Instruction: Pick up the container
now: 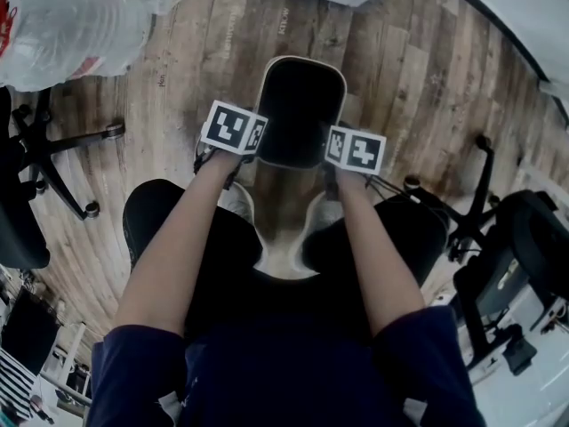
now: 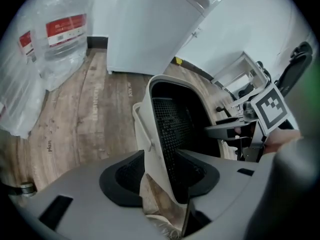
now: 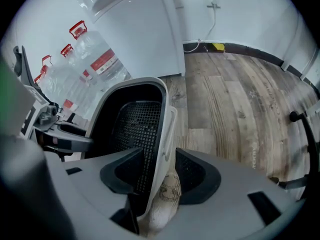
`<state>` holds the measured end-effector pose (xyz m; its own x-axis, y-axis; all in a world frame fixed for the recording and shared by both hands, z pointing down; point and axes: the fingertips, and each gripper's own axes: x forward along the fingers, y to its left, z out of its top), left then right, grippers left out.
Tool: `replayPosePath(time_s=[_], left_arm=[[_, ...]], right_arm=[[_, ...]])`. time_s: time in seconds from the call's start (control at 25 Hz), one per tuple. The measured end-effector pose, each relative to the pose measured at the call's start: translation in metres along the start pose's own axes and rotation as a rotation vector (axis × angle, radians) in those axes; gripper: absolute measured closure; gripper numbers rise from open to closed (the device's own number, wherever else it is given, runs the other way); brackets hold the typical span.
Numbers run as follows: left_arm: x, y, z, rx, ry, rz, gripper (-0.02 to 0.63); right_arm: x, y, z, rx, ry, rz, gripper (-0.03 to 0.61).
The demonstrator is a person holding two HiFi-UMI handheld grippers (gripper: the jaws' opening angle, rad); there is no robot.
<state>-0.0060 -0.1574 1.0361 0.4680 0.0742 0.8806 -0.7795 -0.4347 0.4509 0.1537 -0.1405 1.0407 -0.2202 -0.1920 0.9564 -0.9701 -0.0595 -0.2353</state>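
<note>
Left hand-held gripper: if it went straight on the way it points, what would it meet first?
The container: its white side wall stands between the open jaws of the left hand-held gripper, so it would slide deeper along that wall, probably before reaching the wooden floor. Depth is unclear.

I read this as an office: castor-wheeled swivel chairs [image 1: 18, 225] stand on wood-look plank flooring [image 1: 178, 69], with big plastic-wrapped water bottles [image 1: 71, 25] beside a plain white cabinet [image 2: 145, 29].

R gripper [image 3: 160, 179] jaws apart, straddling container [image 3: 166, 129] side wall w/o pressing it, wood floor [image 3: 230, 99] beyond, water bottles [image 3: 95, 64] at left.
</note>
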Motion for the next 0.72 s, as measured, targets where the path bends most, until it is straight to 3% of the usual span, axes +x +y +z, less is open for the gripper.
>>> replayPosePath(time_s=[0.16,0.36,0.56,0.72], left_arm=[[0.011,0.005,-0.006,-0.001,0.026,0.003,0.425],[0.020,0.000,-0.008,-0.100,0.040,-0.062,0.495],[0.018,0.001,-0.006,-0.057,0.056,0.022,0.522],[-0.001,-0.002,0.013,-0.046,0.006,0.055,0.532]], right_arm=[[0.011,-0.005,-0.011,0.010,0.020,0.011,0.393],[0.020,-0.004,-0.010,0.005,0.022,0.016,0.447],[0.020,-0.003,-0.010,0.045,0.014,0.005,0.479],[0.000,0.002,0.008,0.044,-0.031,0.009,0.485]])
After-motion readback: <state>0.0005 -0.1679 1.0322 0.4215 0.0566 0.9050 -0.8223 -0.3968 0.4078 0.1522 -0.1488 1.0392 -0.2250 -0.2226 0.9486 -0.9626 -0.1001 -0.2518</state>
